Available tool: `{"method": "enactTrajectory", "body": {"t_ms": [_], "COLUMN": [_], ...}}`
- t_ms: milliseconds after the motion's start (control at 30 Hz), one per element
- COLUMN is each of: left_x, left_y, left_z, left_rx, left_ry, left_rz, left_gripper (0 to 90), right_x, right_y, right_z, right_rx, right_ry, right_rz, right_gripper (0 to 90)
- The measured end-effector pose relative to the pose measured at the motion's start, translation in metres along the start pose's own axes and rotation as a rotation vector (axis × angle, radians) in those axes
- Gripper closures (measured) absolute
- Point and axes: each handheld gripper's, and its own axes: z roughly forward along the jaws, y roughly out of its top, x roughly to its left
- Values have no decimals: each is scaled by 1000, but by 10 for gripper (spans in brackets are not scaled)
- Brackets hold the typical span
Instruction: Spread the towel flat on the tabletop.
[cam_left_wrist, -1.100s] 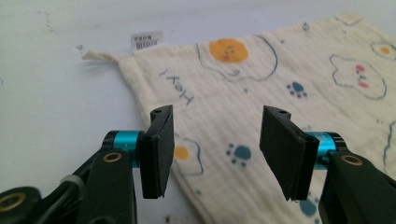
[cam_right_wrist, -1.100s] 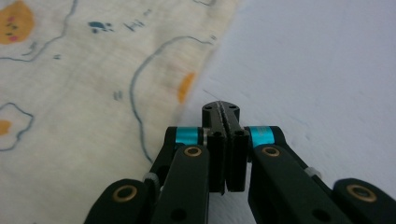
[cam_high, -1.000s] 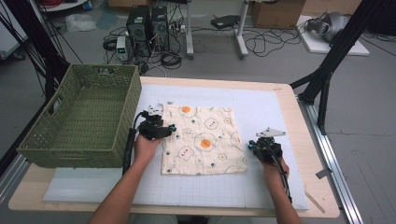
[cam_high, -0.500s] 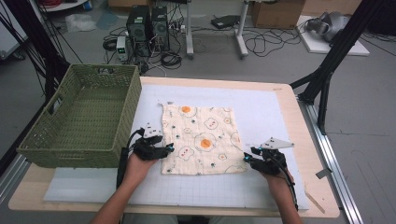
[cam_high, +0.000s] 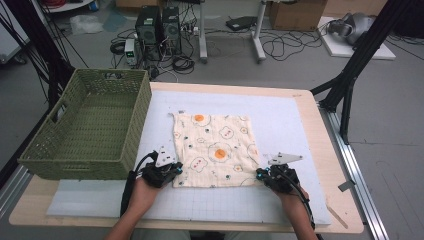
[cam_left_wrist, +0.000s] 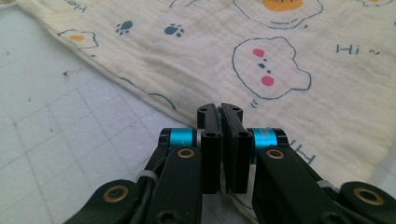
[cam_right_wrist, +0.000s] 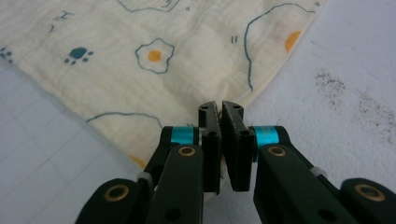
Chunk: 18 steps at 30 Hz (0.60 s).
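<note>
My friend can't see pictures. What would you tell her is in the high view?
Two hand-held grippers, left gripper and right gripper, pinch the near corners of a cream cloth printed with fried eggs. It lies flat on a white mat, beside a green basket.

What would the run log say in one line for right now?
left gripper: shut on cloth near corner | right gripper: shut on cloth other near corner | cloth: flat on mat | basket: left

Both grippers (cam_left_wrist: 220, 109) (cam_right_wrist: 220, 108) are black, with blue rings and brass screws. A grey plate (cam_high: 285, 158) tops the right one; black cables trail off at 6 o'clock
</note>
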Motion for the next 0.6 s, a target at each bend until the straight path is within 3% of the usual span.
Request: {"method": "enactTrajectory", "body": {"t_ms": [133, 333, 367, 433, 533, 600], "left_x": [6, 10, 11, 16, 21, 23], "left_y": [-3, -7, -7, -7, -7, -7], "left_z": [-7, -14, -14, -15, -16, -17], "left_rx": [16, 22, 17, -3, -53, -76], "left_ry": [-7, -39, -41, -55, -56, -49], "left_rz": [-6, -8, -21, -92, -143, -167], "left_gripper": [864, 850, 796, 590, 482, 464], "right_x": [6, 28, 30, 28, 15, 4], "right_y": [-5, -11, -12, -11, -3, 6], "right_z": [-9, -20, -22, -25, -24, -16], "right_rx": [28, 68, 66, 36, -35, -56], "right_ry": [-4, 24, 22, 10, -48, -93], "right_rz": [-14, -49, -48, -34, -5, 7], "right_gripper": [870, 867, 844, 732, 587, 536]}}
